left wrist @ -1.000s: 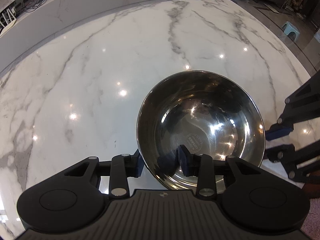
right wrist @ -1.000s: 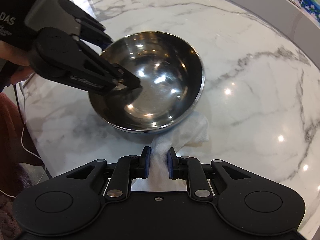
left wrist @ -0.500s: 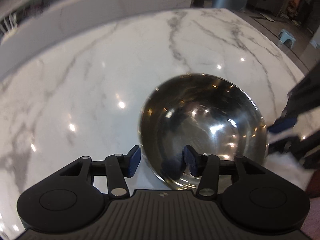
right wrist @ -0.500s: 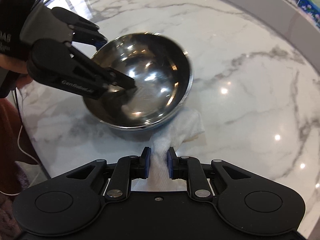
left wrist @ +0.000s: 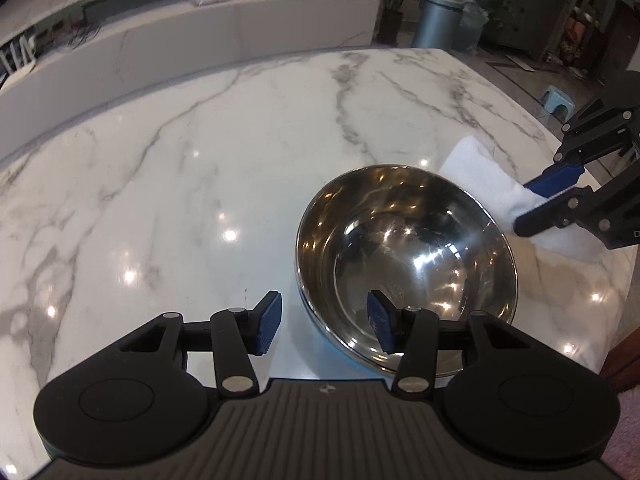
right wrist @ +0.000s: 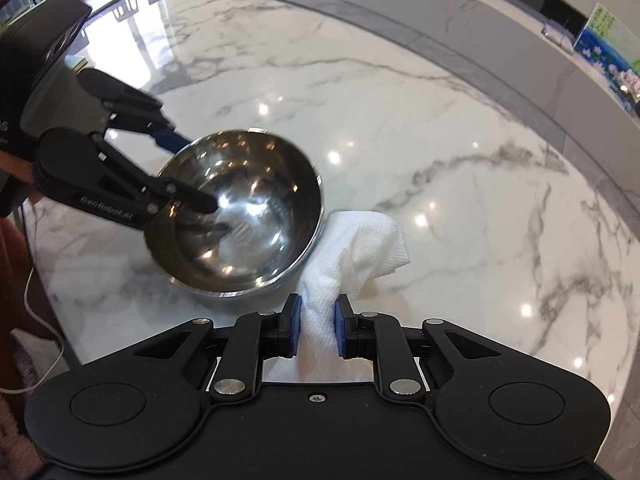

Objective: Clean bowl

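- On the left, the left gripper (left wrist: pixel 323 322) stands with its jaws spread wide, straddling the near rim of the bowl without pinching it: one blue pad (left wrist: pixel 267 322) sits outside the wall, over the bare stone, and the other hangs inside the hollow.
- Seen from the right wrist camera, the same gripper (right wrist: pixel 188 172) reaches in from the left edge, one finger over the bowl's rim and the other dipped into it.
- At centre, a steel bowl (left wrist: pixel 406 268) sits upright on the white marble table (left wrist: pixel 200 160), close to the table's near edge; its mirrored inside catches ceiling lights.
- Just right of the bowl, a white cloth (right wrist: pixel 356 248) lies bunched on the table, pressed up against the bowl's outer wall (right wrist: pixel 240 216).
- On the right, the right gripper (right wrist: pixel 316 330) has its jaws drawn narrow on the near end of the cloth, the fabric pinched between the two blue pads.
- From the left wrist camera, that gripper (left wrist: pixel 548 200) enters at the right edge, with the cloth (left wrist: pixel 480 176) trailing from it behind the bowl's far rim.
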`<state>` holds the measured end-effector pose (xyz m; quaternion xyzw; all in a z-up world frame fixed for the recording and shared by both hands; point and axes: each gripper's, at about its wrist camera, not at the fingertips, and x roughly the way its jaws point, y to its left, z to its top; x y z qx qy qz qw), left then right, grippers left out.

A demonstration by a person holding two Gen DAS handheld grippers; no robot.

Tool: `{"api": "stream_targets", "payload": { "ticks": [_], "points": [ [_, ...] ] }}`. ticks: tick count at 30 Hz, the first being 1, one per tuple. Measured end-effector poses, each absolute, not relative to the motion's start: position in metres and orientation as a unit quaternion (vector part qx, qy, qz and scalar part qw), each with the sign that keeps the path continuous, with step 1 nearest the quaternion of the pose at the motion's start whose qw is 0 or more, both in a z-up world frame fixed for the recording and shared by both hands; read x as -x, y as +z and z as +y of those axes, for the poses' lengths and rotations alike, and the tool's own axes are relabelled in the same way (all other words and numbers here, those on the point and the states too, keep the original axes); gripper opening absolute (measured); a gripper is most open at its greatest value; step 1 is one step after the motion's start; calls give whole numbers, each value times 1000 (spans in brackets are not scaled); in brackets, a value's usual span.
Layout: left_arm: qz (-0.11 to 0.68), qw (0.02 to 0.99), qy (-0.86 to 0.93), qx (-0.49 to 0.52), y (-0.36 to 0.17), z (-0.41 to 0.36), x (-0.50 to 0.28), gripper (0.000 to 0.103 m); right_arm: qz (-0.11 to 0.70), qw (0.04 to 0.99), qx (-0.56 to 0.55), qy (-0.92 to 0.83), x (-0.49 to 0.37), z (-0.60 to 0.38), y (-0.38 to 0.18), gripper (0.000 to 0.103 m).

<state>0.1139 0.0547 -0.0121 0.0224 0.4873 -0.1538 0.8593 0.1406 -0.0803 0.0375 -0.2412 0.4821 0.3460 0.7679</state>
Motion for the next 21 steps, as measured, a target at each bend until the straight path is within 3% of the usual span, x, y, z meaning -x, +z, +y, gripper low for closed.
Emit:
{"api": "stream_targets", "payload": {
  "ticks": [4,7,21],
  "points": [
    [495,856,-148,-17,-15,54,-115,27,472,782,225,339,-139,-78,32,16],
    [501,853,-146,-17,-17,53,-116,23,471,787,214,337,-138,-78,29,16],
    [505,852,-137,-32,-18,48,-113,21,479,793,184,328,-118,-79,1,16]
  ]
}}
